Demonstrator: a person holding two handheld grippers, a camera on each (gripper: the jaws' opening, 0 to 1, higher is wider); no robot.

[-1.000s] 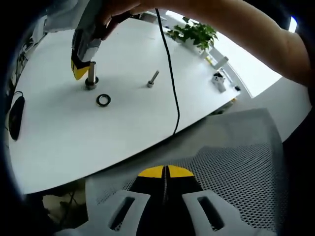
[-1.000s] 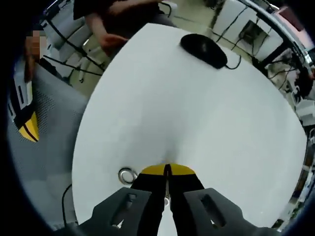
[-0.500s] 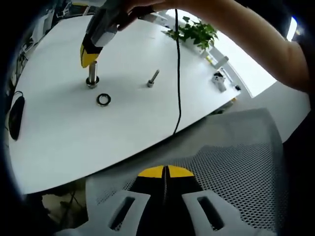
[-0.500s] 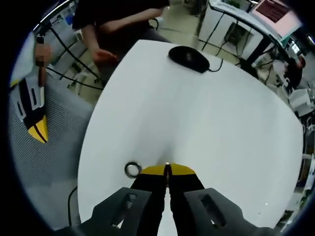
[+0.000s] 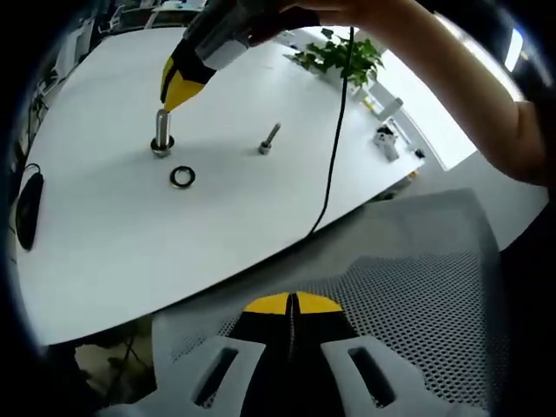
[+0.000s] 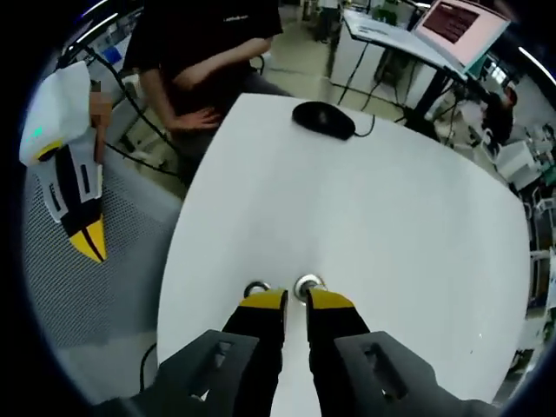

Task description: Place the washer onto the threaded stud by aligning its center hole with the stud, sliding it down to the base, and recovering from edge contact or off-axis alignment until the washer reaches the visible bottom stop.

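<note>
Two studs stand on your white table (image 5: 130,234): the threaded stud (image 5: 162,133) upright with a washer collar at its base, a smaller bolt (image 5: 269,139) nearby. One dark ring washer (image 5: 182,177) lies flat beside the stud. Your right tongs (image 6: 295,300) hover parted slightly, empty; your left tongs (image 5: 293,303) are closed, empty, over a mesh chair (image 5: 417,287).

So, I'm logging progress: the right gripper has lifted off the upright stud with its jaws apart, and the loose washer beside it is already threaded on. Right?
Not quite. In the left gripper view, the washer lies flat on the white table beside the stud, not on it. The right gripper does sit above the stud, jaws apart in the right gripper view.
</note>
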